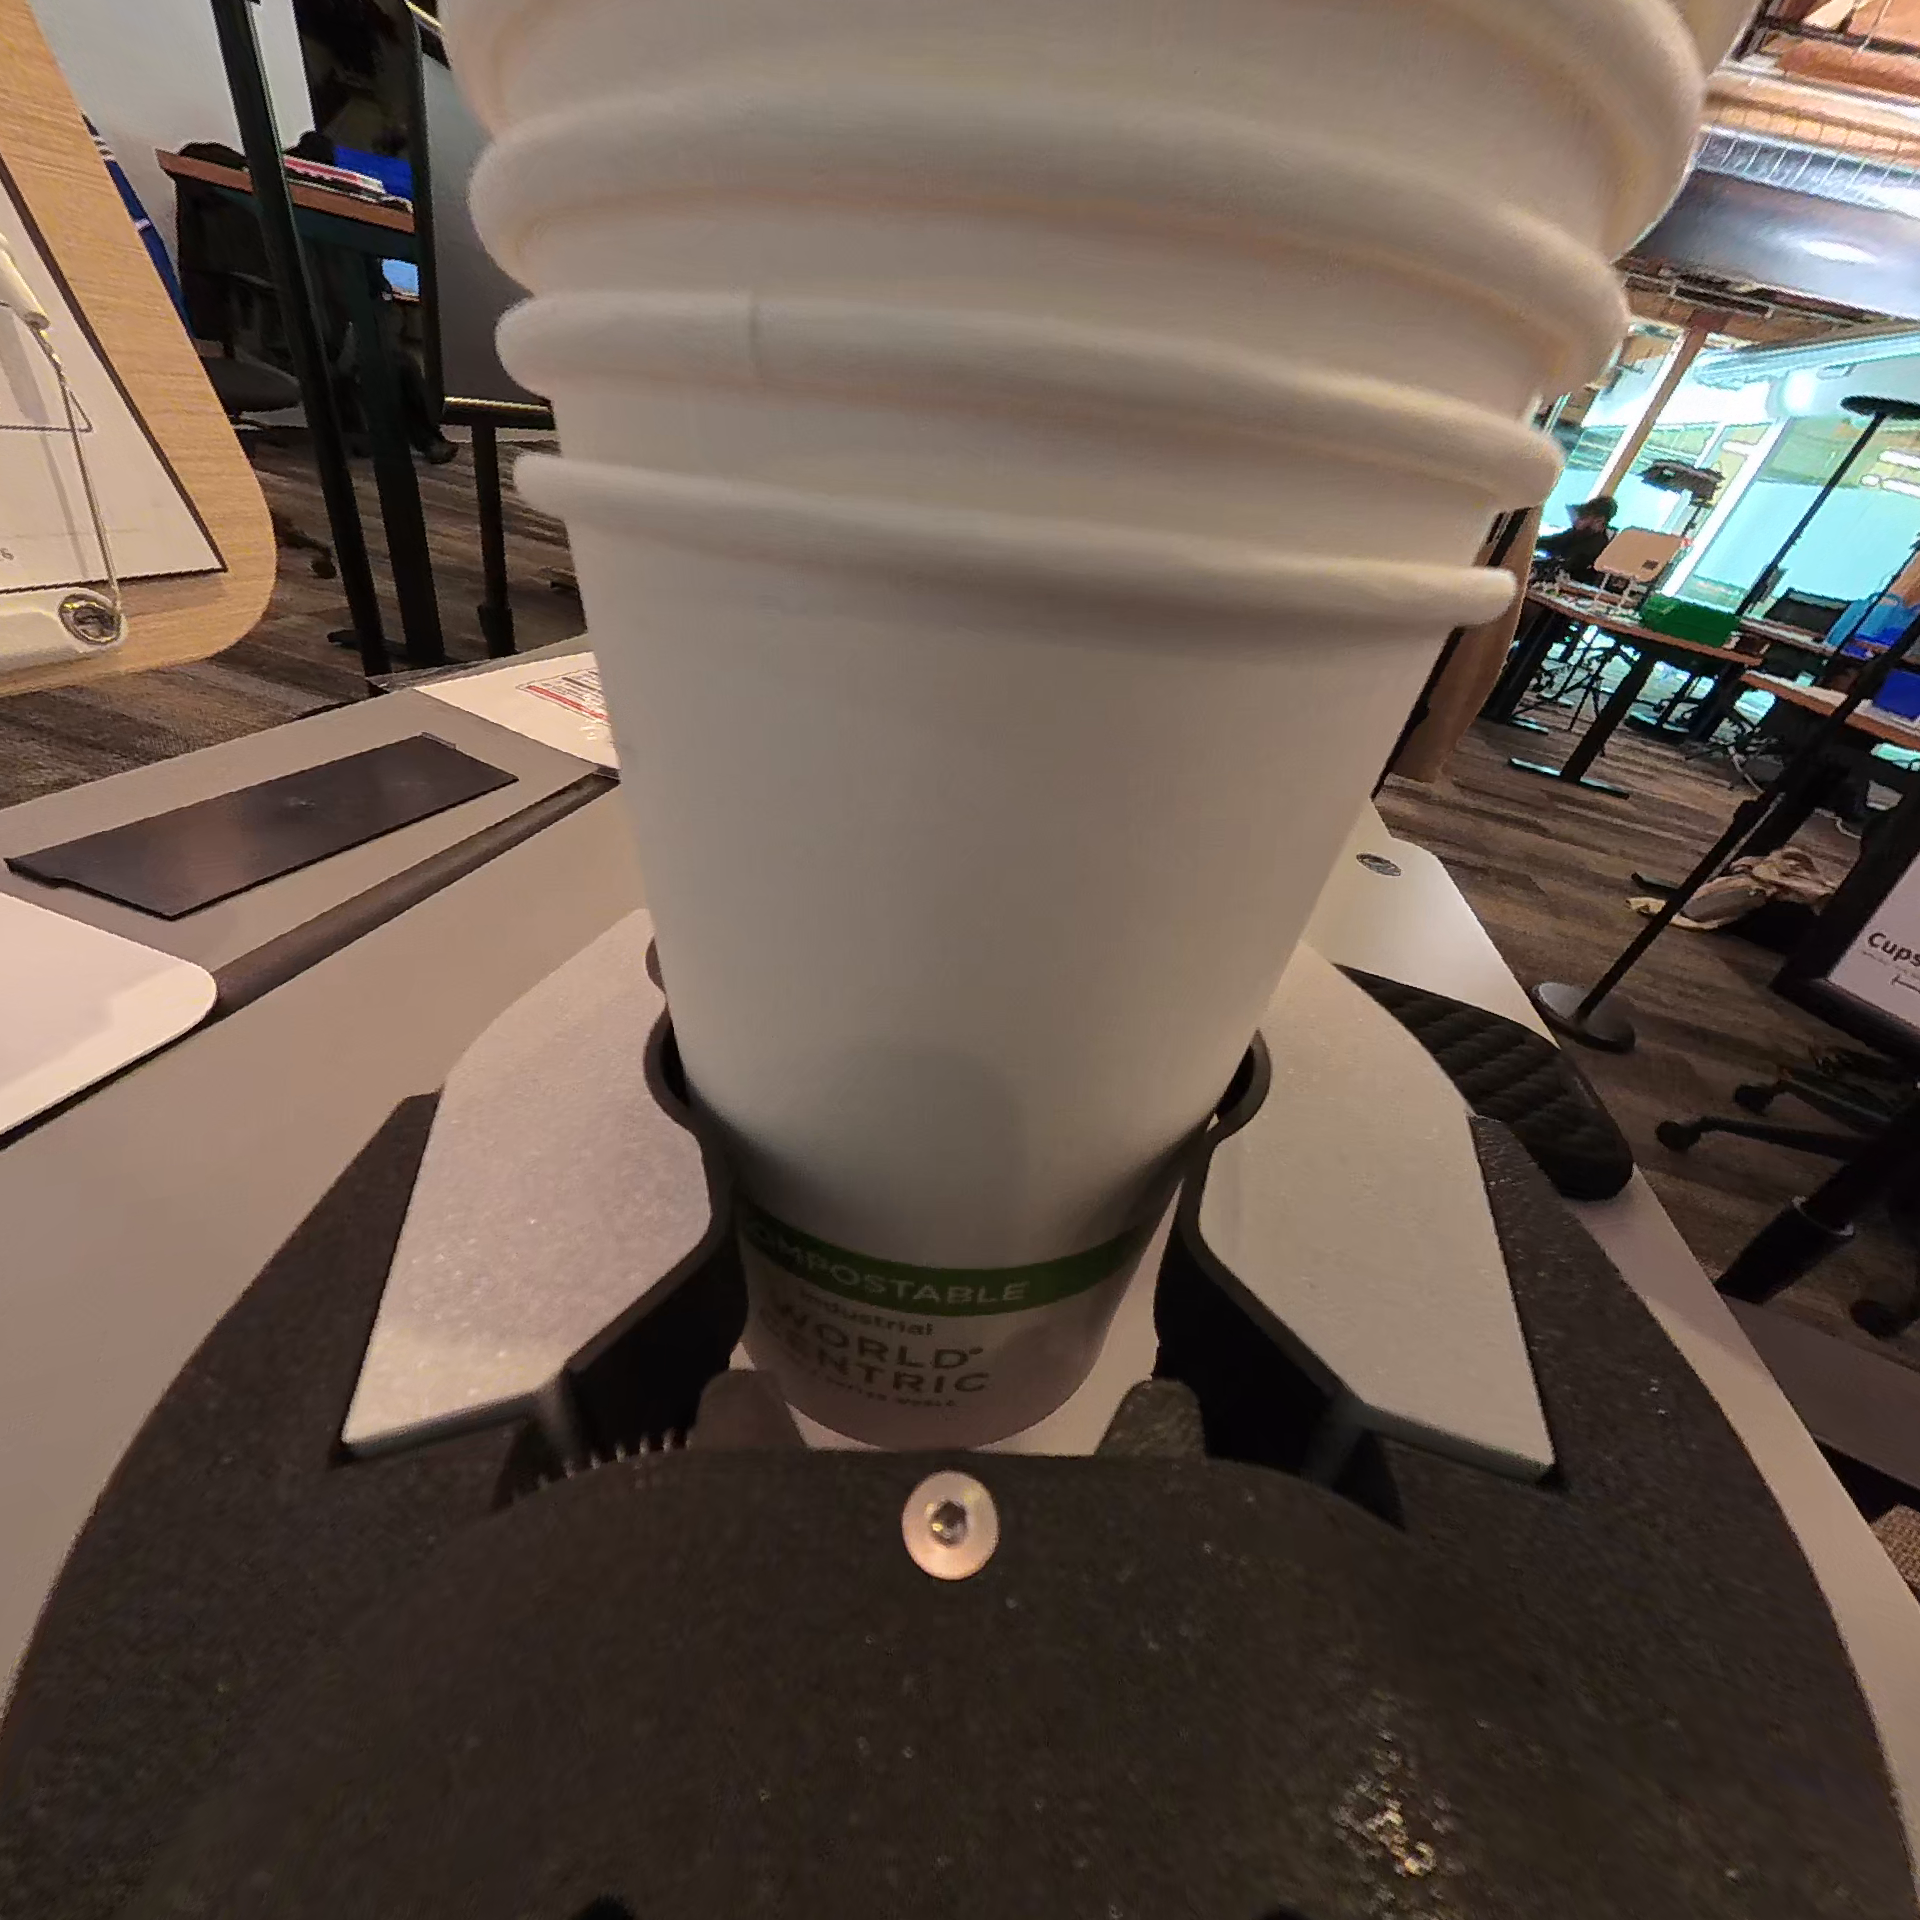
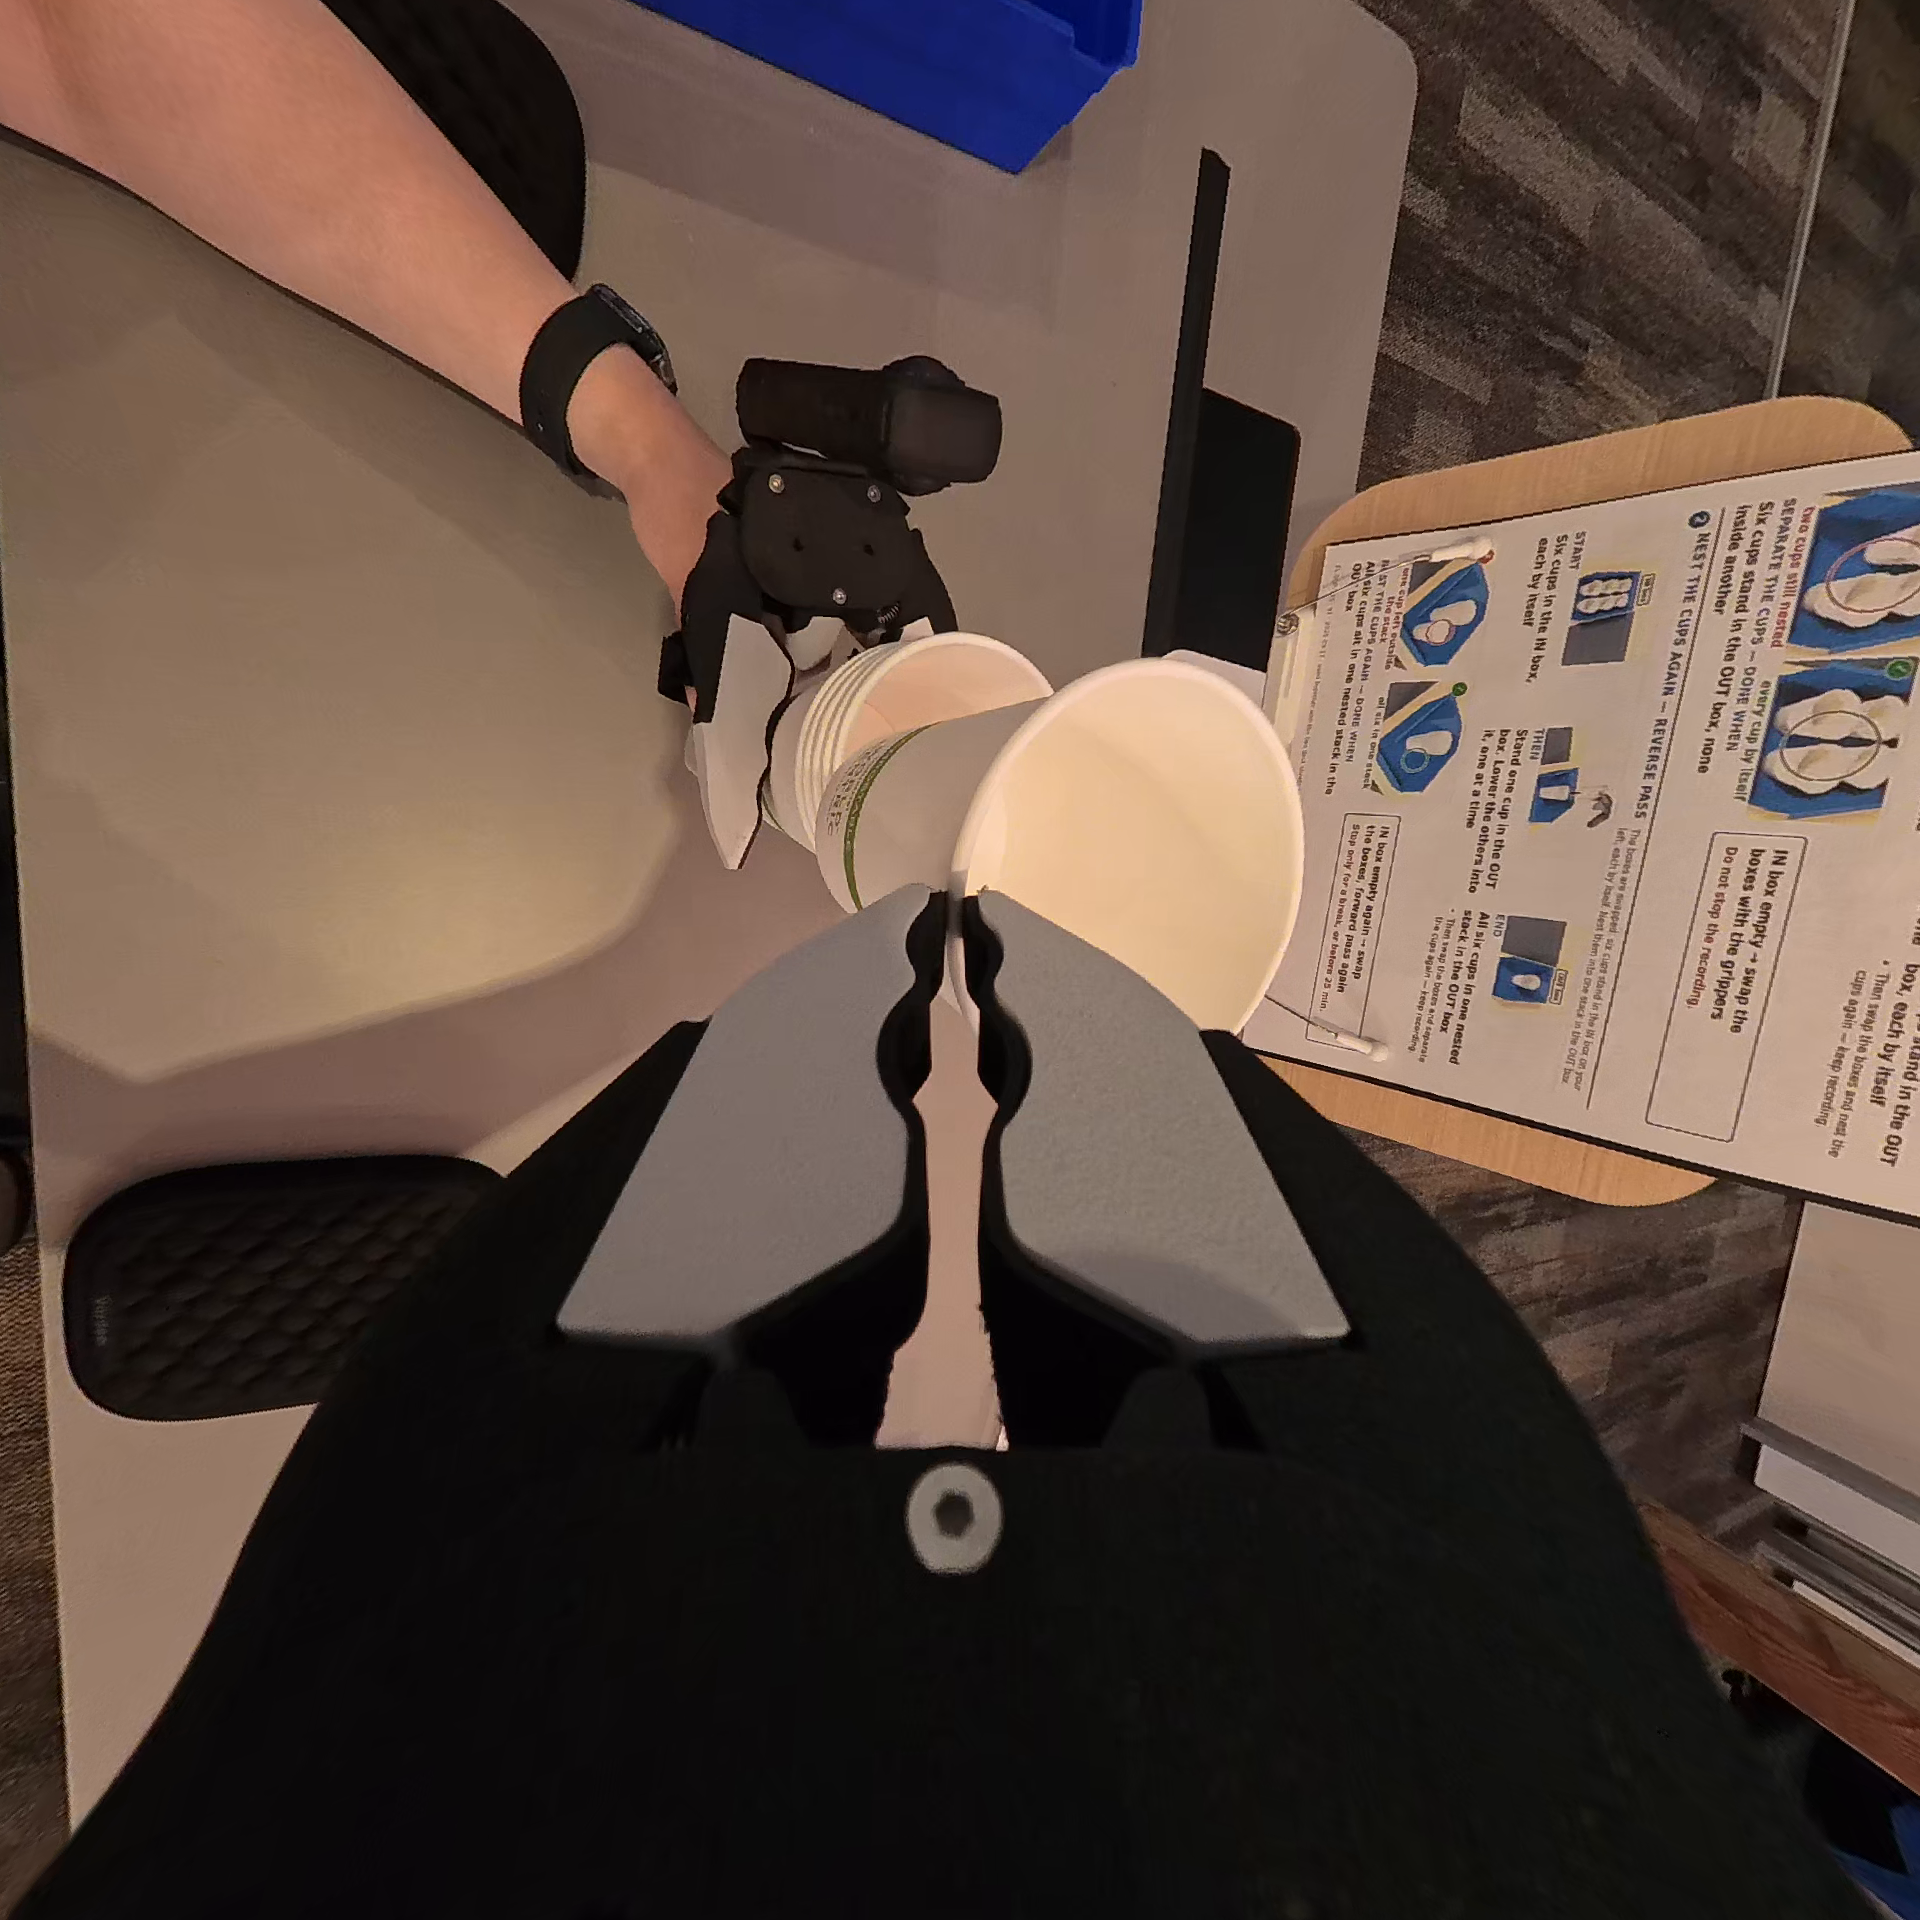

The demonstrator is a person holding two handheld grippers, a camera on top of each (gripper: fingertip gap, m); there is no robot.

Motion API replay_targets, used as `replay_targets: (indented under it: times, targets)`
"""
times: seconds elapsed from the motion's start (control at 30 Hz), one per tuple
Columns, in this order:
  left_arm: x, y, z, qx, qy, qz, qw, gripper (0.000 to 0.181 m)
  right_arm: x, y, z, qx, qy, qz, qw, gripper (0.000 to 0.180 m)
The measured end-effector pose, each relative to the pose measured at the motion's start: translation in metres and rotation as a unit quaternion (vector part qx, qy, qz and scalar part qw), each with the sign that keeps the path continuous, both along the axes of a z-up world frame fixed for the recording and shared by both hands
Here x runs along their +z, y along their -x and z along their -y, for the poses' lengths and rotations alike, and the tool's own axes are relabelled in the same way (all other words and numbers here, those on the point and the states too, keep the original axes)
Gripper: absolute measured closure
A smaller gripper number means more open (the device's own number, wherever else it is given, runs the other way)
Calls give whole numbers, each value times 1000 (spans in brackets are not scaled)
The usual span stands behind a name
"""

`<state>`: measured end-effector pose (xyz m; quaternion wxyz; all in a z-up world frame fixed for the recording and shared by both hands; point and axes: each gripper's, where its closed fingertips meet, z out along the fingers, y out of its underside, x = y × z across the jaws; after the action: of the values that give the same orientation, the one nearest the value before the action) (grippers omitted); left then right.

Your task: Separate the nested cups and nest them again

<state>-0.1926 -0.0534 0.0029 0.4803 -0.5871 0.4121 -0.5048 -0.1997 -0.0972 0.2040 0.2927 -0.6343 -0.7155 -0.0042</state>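
Right wrist view: right gripper (image 2: 954, 909) has its fingers pinched on the near rim of one white cup (image 2: 1132, 831), mouth facing the cam, its base partway inside the nested stack (image 2: 831, 743). Left gripper (image 2: 764, 727) clamps that stack's lower end w/ fingers closed around it; in left wrist view the stack (image 1: 997, 831) fills the frame, fingers (image 1: 551, 1195) hugging its base above the desk (image 1: 208, 1195). Stack's long axis runs gripper to gripper, so the pull should go straight along it, away from the left. How deep the cup sits, prob. shallow, can't tell for sure.
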Motion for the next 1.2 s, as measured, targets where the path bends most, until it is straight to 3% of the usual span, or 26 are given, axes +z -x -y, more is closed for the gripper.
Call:
replay_targets:
  times: [0.87,1.2]
  targets:
    - [-3,-2,1,-2,-5,-10,1000,81,10,4,0,3,-10,21,1000,177]
    - [-9,0,-4,2,4,-15,1000,81,29,-42,0,-50,-25,24,998,177]
